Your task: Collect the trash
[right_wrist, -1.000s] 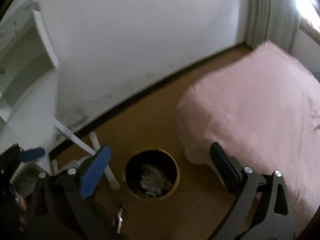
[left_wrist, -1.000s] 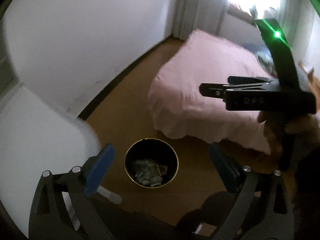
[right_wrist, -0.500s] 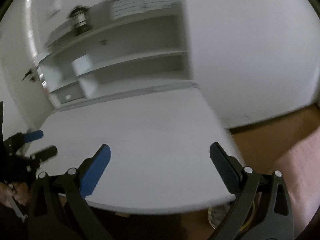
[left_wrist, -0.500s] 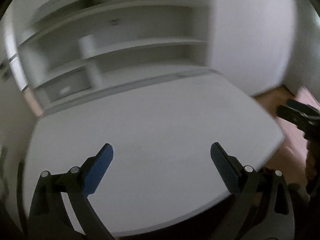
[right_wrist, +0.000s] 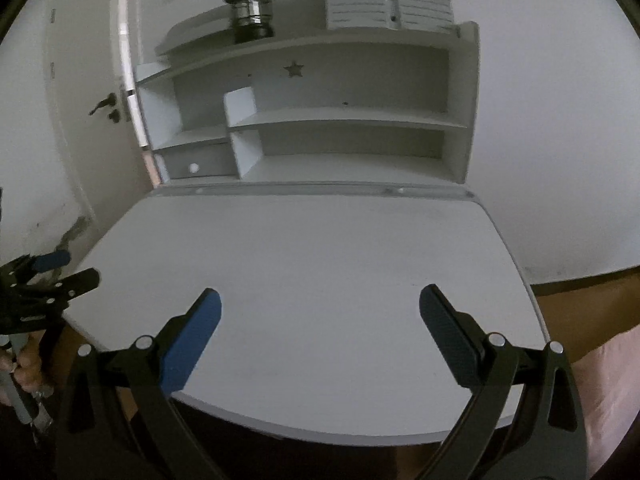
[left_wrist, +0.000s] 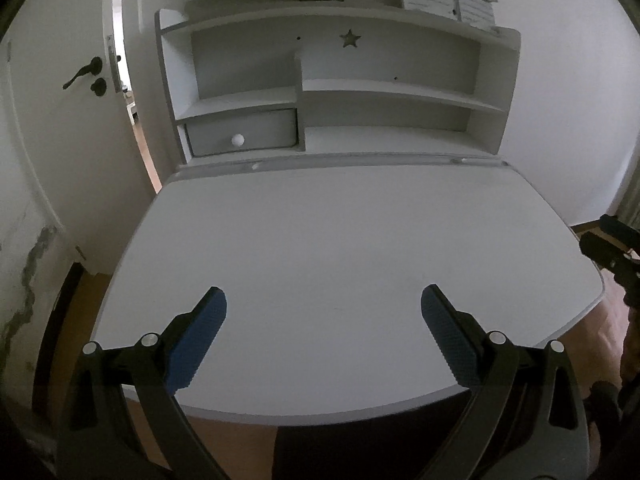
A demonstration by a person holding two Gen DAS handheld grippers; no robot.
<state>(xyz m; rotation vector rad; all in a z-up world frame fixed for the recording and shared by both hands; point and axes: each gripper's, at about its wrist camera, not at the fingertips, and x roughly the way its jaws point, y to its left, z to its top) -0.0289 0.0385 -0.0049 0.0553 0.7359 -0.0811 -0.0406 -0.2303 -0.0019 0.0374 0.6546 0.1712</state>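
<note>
Fingers of the left gripper (left_wrist: 323, 322) are spread wide with nothing between them, their blue ribbed pads (left_wrist: 200, 330) facing each other on black arms with silver rivets; the right gripper (right_wrist: 319, 320) is spread just as wide and also holds nothing. Both hover above the near part of the desk (left_wrist: 340, 240), a smooth matte white top with rounded corners and a bare surface. No trash can be seen on it or anywhere else in either view, so its place and the way it points cannot be told. At the far edge of the desk stands a white hutch (left_wrist: 340, 92) of flat boards: an open shelf runs along its right part, a star-shaped cutout (left_wrist: 351, 38) sits in its back panel, and at its lower left is a grey drawer (left_wrist: 242, 132) with a round white knob (left_wrist: 237, 140). On top of the hutch stands a dark, shiny metal lantern (right_wrist: 251, 16), and to its right a pale slatted thing that is too unclear to name. Left of the desk is a white door (left_wrist: 60, 120) with a dark lever handle (left_wrist: 82, 73), standing ajar. Brown wooden floor (right_wrist: 580, 308) shows to the right of the desk. From the left wrist view the right gripper appears only as a dark tip at the desk's right edge; from the right wrist view the left gripper shows off the desk's left edge, gripped by a hand (right_wrist: 24, 368).
</note>
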